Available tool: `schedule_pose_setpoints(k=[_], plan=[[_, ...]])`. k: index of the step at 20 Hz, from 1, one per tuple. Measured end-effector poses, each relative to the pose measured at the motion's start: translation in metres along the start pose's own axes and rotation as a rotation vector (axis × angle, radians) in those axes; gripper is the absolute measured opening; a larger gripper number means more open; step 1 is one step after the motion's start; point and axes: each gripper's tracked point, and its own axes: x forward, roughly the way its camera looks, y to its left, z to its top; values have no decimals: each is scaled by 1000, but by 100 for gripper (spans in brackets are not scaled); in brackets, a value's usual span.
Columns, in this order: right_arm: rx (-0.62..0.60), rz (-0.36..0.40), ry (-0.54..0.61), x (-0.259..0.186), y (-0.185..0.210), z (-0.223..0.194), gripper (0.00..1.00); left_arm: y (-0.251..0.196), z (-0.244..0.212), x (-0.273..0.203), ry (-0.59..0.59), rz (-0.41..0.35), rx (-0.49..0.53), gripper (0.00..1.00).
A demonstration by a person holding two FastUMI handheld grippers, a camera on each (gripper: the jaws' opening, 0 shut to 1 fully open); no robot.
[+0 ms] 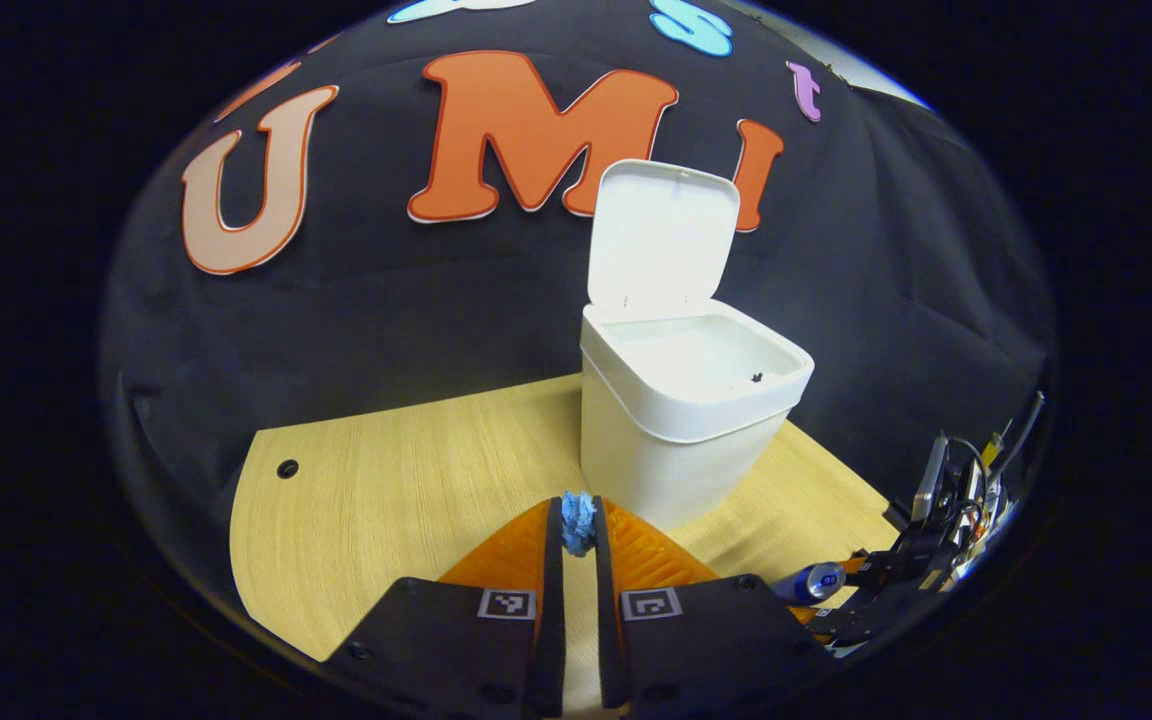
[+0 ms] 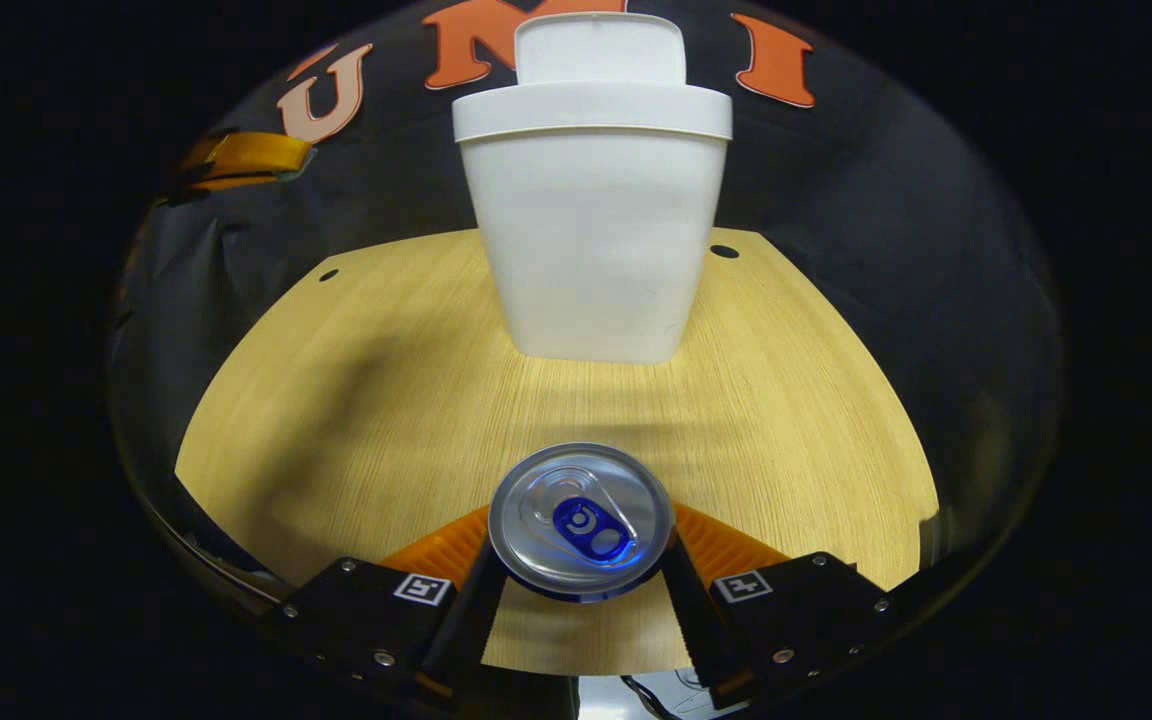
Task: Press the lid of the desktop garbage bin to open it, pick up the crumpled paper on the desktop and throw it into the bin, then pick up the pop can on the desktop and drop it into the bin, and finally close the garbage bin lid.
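Observation:
The white desktop bin [image 1: 671, 430] stands on the wooden table [image 1: 386, 490] with its lid [image 1: 661, 240] swung up and open. My left gripper [image 1: 577, 532] is shut on a small blue crumpled paper [image 1: 577, 518], held above the table just in front of the bin's near left corner. In the right gripper view the pop can [image 2: 581, 520] shows its silver top end toward the camera, and my right gripper [image 2: 583, 548] is shut on it, both fingers against its sides. The bin [image 2: 591, 230] rises straight ahead of it. The can [image 1: 812, 581] also appears at the lower right of the left gripper view.
The right gripper's body and cables [image 1: 936, 540] sit low at the table's right edge. Part of the left gripper [image 2: 246, 155] hangs at the upper left of the right gripper view. Small dark holes [image 2: 724, 251] mark the tabletop [image 2: 336, 400] near its far corners.

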Motion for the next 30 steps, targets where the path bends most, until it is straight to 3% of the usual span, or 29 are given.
schedule_pose_setpoints(k=[17, 30], plan=[[104, -79, 30, -19, -35, -31, 81, -60, 86, 41, -212, -86, 68, 17], [136, -128, 26, -33, -56, -40, 81, -88, 94, 76, -283, -133, 32, 20]])
